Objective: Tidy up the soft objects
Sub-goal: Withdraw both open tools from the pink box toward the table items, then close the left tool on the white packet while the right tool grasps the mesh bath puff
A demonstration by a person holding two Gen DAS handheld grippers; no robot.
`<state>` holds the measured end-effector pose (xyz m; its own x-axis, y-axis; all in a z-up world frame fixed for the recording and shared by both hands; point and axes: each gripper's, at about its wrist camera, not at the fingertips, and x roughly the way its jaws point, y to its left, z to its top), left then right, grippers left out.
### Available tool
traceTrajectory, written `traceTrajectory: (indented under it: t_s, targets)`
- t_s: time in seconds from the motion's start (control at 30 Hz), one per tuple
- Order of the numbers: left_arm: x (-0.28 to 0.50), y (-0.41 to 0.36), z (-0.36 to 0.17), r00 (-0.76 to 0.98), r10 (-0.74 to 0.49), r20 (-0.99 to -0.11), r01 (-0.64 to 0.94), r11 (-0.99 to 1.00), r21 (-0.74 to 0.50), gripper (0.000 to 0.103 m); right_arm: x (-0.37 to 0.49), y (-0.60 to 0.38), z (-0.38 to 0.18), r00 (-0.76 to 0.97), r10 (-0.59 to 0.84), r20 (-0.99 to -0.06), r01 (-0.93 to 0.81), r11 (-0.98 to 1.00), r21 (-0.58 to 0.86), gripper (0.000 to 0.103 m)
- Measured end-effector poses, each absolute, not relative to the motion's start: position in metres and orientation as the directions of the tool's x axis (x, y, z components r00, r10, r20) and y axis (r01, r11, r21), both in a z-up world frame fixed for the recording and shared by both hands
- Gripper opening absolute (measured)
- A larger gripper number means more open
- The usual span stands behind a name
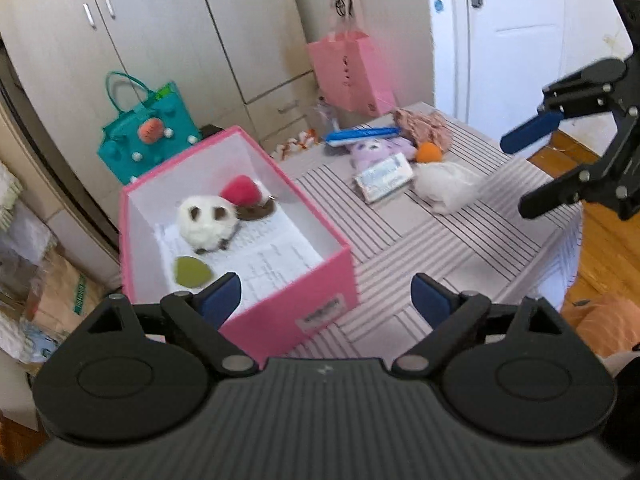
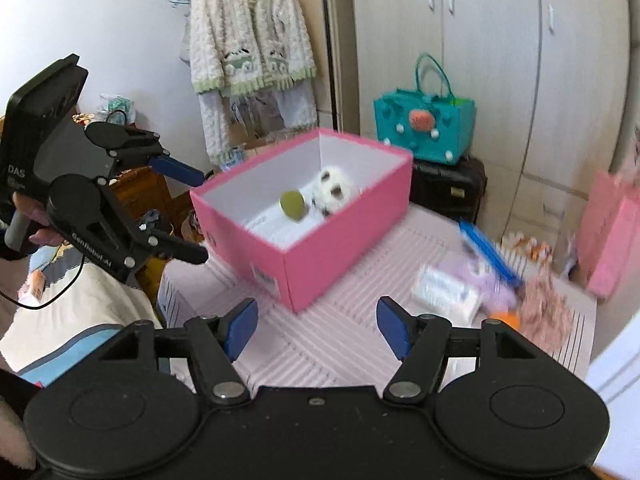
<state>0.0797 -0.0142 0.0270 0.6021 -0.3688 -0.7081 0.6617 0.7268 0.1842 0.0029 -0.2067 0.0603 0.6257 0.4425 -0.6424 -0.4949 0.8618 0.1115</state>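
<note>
The sorting looks partly done: the pink box (image 1: 240,236) already holds a white plush (image 1: 206,218), a red-pink plush (image 1: 240,190) at its one o'clock and a green pad (image 1: 191,272) at its seven o'clock, all lying on printed paper at the bottom. The step in hand seems to be the gap between a drop and the next pick. The left gripper (image 1: 326,300) hangs over the near wall of the box with its jaws spread wide and nothing between them; the right gripper (image 2: 316,328) is likewise parted and empty above the striped table top (image 2: 344,332). Still to be gathered, a loose cluster sits well apart from the box at its two o'clock in the left wrist view: a purple plush (image 1: 380,148), a white soft bundle (image 1: 444,184) with an orange ball (image 1: 429,153) touching it, and a brownish knitted piece (image 1: 424,122), mixed with a blue flat case (image 1: 362,134) and a packet (image 1: 384,178). The next move probably calls for one gripper to travel to that cluster, settle its open fingers around a single soft piece clear of the packet, and close gently.
</note>
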Motion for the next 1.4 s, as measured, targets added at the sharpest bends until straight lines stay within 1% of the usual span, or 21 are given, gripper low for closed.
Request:
traceTrajectory:
  t_s: [0.07,0.13,0.17,0.23,0.33,0.37,0.5,0.6,0.7,0.8,0.93,1.07,1.2,1.33,1.37,1.4]
  targets:
    - [0.077,-0.019,0.020,0.581,-0.387,-0.716,0.676,0.719,0.160,0.092,-0.003,-0.212,0.049,0.623,0.434,-0.650,-0.475,0.871,0.125,0.073]
    - [0.074,-0.024,0.014,0.569,-0.401,-0.718,0.685,0.714,0.144,0.093,-0.009,-0.218,0.037,0.623,0.425,-0.656,-0.456,0.879,0.137,0.079]
    - [0.072,-0.026,0.011,0.565,-0.407,-0.718,0.688,0.712,0.137,0.093,-0.011,-0.222,0.031,0.627,0.420,-0.657,-0.444,0.885,0.142,0.080]
    - [0.072,-0.032,0.007,0.551,-0.424,-0.719,0.700,0.704,0.122,0.097,-0.015,-0.228,0.021,0.629,0.408,-0.662,-0.428,0.892,0.144,0.081]
    - [0.074,-0.043,0.000,0.529,-0.446,-0.722,0.715,0.692,0.096,0.098,-0.017,-0.236,0.007,0.633,0.390,-0.669,-0.395,0.906,0.153,0.081]
    - [0.075,-0.047,-0.002,0.523,-0.451,-0.723,0.719,0.690,0.089,0.098,-0.016,-0.239,0.003,0.637,0.385,-0.668,-0.386,0.909,0.156,0.081]
    - [0.080,-0.062,-0.008,0.518,-0.472,-0.713,0.716,0.696,0.058,0.098,-0.016,-0.247,-0.012,0.690,0.335,-0.641,-0.340,0.933,0.121,0.089]
    - [0.086,-0.070,-0.010,0.546,-0.497,-0.675,0.681,0.733,0.011,0.098,-0.014,-0.252,-0.024,0.743,0.295,-0.601,-0.315,0.946,0.075,0.089]
    - [0.097,-0.078,-0.012,0.580,-0.513,-0.633,0.627,0.777,-0.056,0.098,-0.004,-0.259,-0.036,0.770,0.249,-0.587,-0.279,0.959,0.040,0.089]
    - [0.105,-0.093,-0.018,0.582,-0.518,-0.627,0.618,0.783,-0.073,0.098,0.007,-0.266,-0.046,0.798,0.246,-0.550,-0.270,0.962,0.039,0.089]
    - [0.115,-0.114,-0.026,0.590,-0.523,-0.615,0.611,0.787,-0.083,0.098,0.016,-0.263,-0.058,0.837,0.233,-0.495,-0.277,0.961,-0.016,0.089]
    - [0.132,-0.133,-0.035,0.601,-0.509,-0.616,0.578,0.809,-0.104,0.098,0.036,-0.264,-0.069,0.821,0.237,-0.519,-0.267,0.964,0.019,0.089]
    - [0.150,-0.152,-0.044,0.649,-0.463,-0.604,0.525,0.847,-0.085,0.098,0.058,-0.264,-0.078,0.820,0.169,-0.547,-0.211,0.977,-0.013,0.089]
    - [0.171,-0.168,-0.055,0.678,-0.426,-0.599,0.462,0.881,-0.103,0.098,0.074,-0.273,-0.084,0.794,0.210,-0.571,-0.204,0.976,0.075,0.088]
    - [0.176,-0.173,-0.059,0.685,-0.415,-0.599,0.453,0.886,-0.096,0.098,0.077,-0.275,-0.085,0.784,0.223,-0.580,-0.207,0.974,0.095,0.087]
    - [0.180,-0.177,-0.062,0.691,-0.406,-0.599,0.448,0.890,-0.087,0.098,0.077,-0.275,-0.087,0.777,0.233,-0.585,-0.216,0.971,0.100,0.079]
